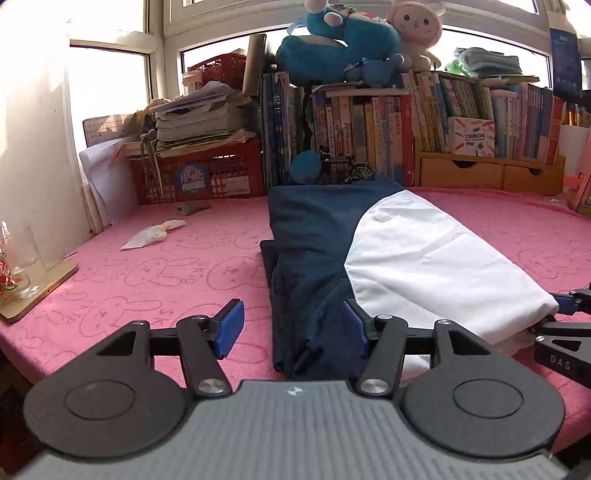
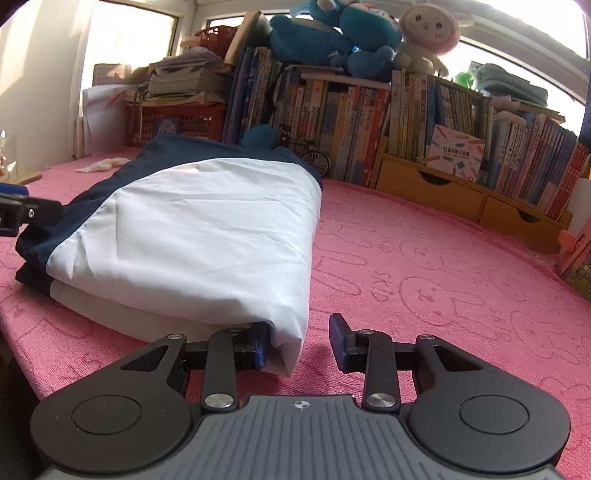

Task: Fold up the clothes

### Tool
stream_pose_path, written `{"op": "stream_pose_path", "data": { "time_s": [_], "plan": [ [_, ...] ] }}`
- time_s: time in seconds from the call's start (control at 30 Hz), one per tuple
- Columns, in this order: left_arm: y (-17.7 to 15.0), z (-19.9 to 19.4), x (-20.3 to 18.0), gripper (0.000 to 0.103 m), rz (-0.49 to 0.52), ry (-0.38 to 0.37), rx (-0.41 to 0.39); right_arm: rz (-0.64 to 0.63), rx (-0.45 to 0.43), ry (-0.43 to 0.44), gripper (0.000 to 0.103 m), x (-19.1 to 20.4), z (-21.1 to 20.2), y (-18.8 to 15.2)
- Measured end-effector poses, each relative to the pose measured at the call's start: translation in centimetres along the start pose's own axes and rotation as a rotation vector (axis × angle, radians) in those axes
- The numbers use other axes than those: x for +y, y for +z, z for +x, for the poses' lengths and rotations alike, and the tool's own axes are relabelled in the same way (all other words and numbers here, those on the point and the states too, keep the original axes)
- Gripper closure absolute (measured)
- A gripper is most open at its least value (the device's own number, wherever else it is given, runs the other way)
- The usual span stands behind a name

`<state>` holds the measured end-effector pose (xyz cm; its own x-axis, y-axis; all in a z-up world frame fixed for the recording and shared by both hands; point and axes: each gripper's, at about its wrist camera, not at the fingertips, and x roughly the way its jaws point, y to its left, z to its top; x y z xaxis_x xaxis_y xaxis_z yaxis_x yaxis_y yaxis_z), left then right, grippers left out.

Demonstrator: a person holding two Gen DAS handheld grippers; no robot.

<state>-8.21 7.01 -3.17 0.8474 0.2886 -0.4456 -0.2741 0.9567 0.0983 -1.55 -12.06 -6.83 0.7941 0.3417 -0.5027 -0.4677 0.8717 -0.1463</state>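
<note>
Where the pink bunny-print cloth covers the table, one navy-and-white garment lies folded into a long bundle running toward the books. Two grippers sit at its near end. With its jaws spread wide, the left gripper straddles the navy edge. The right gripper, jaws also wide, has the white corner between its fingers, one pad touching the fabric. Further out I count one crumpled tissue, one red crate under stacked papers, and one pink plush on the shelf.
</note>
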Motion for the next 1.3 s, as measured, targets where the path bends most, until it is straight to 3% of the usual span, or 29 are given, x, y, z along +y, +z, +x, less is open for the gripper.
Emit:
{"op": "stream_pose_path", "data": {
  "time_s": [0.2, 0.47, 0.57, 0.7, 1.1, 1.3],
  "plan": [
    [-1.1, 1.8, -0.4, 0.046, 0.001, 0.010, 0.115, 0.025, -0.001, -0.004, 0.069, -0.6, -0.2, -0.1],
    [-1.9, 2.0, 0.1, 0.045, -0.015, -0.001, 0.150, -0.060, -0.019, -0.032, 0.068, 0.2, -0.7, -0.5],
    [-2.3, 2.3, 0.3, 0.044, -0.030, -0.017, 0.161, -0.062, -0.011, -0.029, 0.064, -0.1, -0.9, -0.5],
    [-2.5, 2.4, 1.4, 0.044, -0.093, -0.052, 0.179, -0.064, 0.002, -0.025, 0.051, -0.5, -1.1, -0.5],
    [-3.1, 1.7, 2.2, 0.044, -0.080, -0.087, 0.163, -0.092, 0.041, -0.006, 0.047, -1.9, -1.7, -0.5],
    [-3.3, 1.6, 2.3, 0.044, -0.075, -0.090, 0.149, -0.117, 0.087, 0.066, 0.047, -3.9, -3.3, 0.2]
  ]
}}
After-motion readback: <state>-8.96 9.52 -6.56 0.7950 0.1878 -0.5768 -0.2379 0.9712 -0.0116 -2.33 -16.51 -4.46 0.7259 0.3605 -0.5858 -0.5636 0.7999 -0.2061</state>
